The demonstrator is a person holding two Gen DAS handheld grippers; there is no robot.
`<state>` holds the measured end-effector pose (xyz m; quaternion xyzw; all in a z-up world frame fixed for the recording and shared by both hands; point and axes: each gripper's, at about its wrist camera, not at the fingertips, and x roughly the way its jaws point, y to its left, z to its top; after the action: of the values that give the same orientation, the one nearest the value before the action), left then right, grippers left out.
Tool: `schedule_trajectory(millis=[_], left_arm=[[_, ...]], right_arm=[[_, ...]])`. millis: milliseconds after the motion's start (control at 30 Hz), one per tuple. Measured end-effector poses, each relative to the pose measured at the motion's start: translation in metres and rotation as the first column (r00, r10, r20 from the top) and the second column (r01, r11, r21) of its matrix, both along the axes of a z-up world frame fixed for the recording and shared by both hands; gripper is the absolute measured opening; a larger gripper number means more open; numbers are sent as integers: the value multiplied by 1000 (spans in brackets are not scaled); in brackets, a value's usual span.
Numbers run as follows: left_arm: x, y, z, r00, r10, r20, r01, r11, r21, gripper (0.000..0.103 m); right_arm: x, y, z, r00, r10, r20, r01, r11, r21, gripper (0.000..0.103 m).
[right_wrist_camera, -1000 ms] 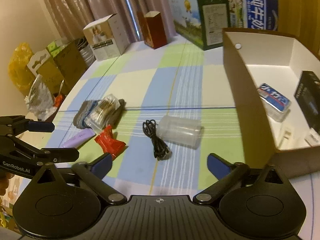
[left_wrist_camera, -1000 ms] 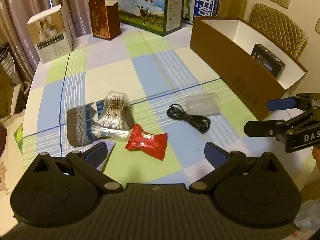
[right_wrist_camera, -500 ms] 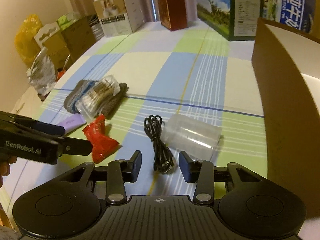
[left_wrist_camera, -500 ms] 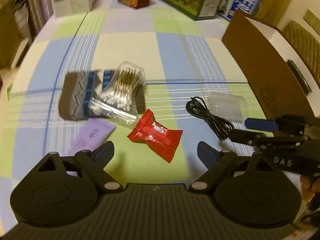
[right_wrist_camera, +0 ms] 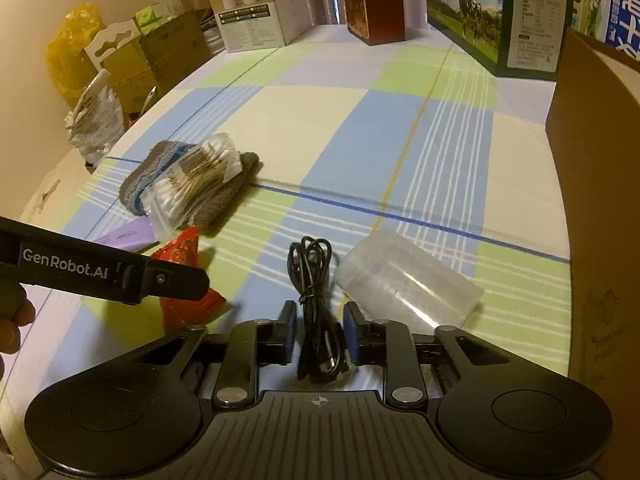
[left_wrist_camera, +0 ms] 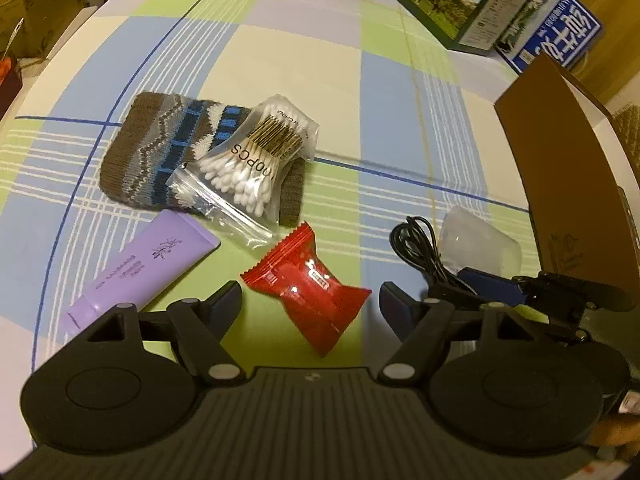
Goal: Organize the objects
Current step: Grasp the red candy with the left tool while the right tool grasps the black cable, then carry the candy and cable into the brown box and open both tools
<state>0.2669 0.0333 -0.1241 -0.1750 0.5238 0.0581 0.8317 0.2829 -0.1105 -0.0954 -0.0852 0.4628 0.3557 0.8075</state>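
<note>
The right gripper (right_wrist_camera: 320, 326) is low over the table, and its two dark blue fingers are close on each side of the bundled black cable (right_wrist_camera: 316, 304). The gap is small, but I cannot tell if the pads press the cable yet. The cable lies flat on the checked blue, green and cream tablecloth (right_wrist_camera: 372, 140). Just to its right lies a clear plastic case (right_wrist_camera: 408, 280) on its side, touching or almost touching the cable.

The left gripper (left_wrist_camera: 310, 304) has its fingers wide apart and holds nothing. The red shiny candy packet (left_wrist_camera: 308, 288) lies on the cloth between them. Near the left finger is a flat purple tube (left_wrist_camera: 140, 268), lying down with its cap end toward the camera.

Farther back is a brown, blue and grey knitted pouch (left_wrist_camera: 160, 152). A clear bag of white cotton swabs (left_wrist_camera: 248, 164) rests on top of it and hangs over its near edge.

In the left camera, the right gripper (left_wrist_camera: 460, 284) shows at the right side, down at the cable (left_wrist_camera: 416, 248), with the clear case (left_wrist_camera: 480, 244) just behind it.

A tall brown cardboard box (right_wrist_camera: 592, 184) stands at the right edge of the table. At the far end stand a green milk carton box with a cow picture (right_wrist_camera: 500, 12), a dark red box (right_wrist_camera: 376, 0) and a white box with photos (right_wrist_camera: 252, 12).
</note>
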Motion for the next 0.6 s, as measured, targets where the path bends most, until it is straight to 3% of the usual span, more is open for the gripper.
schedule_trajectory(millis=[233,367,600], left_arm=[[11,-3,-11,1000,26,-14,-25,999,29,58],[11,-7,-11,999,-31,-9,31,997,75,31],[-7,-14,-11,989,-147,-25,149,978,147,24]], right_arm=[[-1,-3,-1,1000,-7,-2,7,1000,8,19],[-6,-3,0,1000,-6,0,6,1000,3,19],[-9,2,-2,1000,-12,25,12,1000,-5,19]])
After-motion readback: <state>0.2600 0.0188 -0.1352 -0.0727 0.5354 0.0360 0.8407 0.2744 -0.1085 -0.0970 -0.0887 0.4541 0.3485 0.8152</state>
